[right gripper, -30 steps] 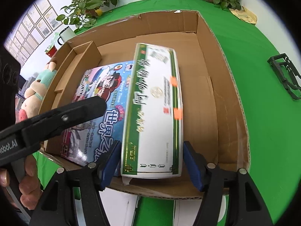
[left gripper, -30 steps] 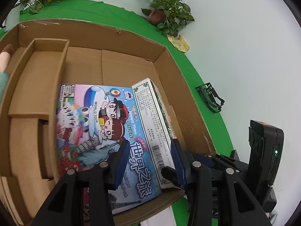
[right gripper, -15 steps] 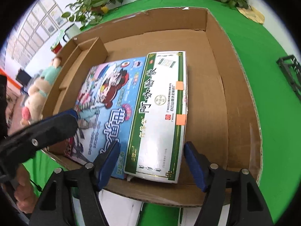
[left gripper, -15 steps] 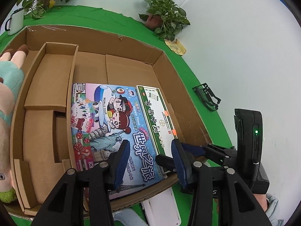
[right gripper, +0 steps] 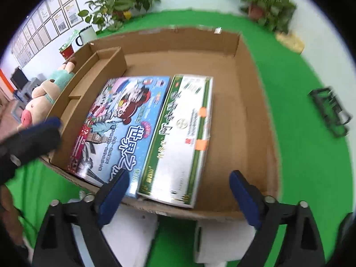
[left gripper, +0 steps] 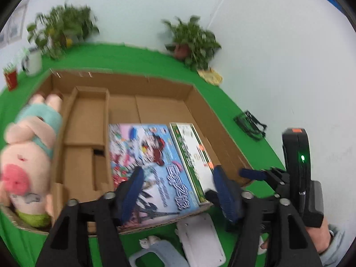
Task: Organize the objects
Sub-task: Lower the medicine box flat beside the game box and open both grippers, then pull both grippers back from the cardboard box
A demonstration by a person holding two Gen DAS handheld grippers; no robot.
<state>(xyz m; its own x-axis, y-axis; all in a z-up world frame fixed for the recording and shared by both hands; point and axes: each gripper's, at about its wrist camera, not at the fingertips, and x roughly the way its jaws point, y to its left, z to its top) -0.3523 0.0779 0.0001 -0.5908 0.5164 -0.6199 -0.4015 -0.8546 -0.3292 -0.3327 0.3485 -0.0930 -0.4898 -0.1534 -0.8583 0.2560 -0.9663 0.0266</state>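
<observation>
A blue board-game box (right gripper: 124,120) and a green and white box (right gripper: 184,133) lie flat side by side in the big cardboard box (right gripper: 255,89). My right gripper (right gripper: 179,174) hovers over the carton's near wall. Its jaws are opening wide, and the pads press on nothing. In the left wrist view the game box (left gripper: 146,151) and the green and white box (left gripper: 191,146) lie beyond my left gripper (left gripper: 176,178). The left jaws are opening too, with nothing held. A plush pig (left gripper: 26,151) lies along the carton's left side.
The cardboard box (left gripper: 155,82) has a divider section on its left. White flat items (left gripper: 200,240) and a pale blue object (left gripper: 155,253) lie on the green cloth in front of it. A black rack (right gripper: 329,111), potted plants (left gripper: 191,42), a mug (right gripper: 86,35) and a red cup (left gripper: 10,80) stand around.
The green and white box, tilted against the game box before, now lies flat beside it. Both grippers' jaws have widened. The left gripper has pulled back and up, away from the carton.
</observation>
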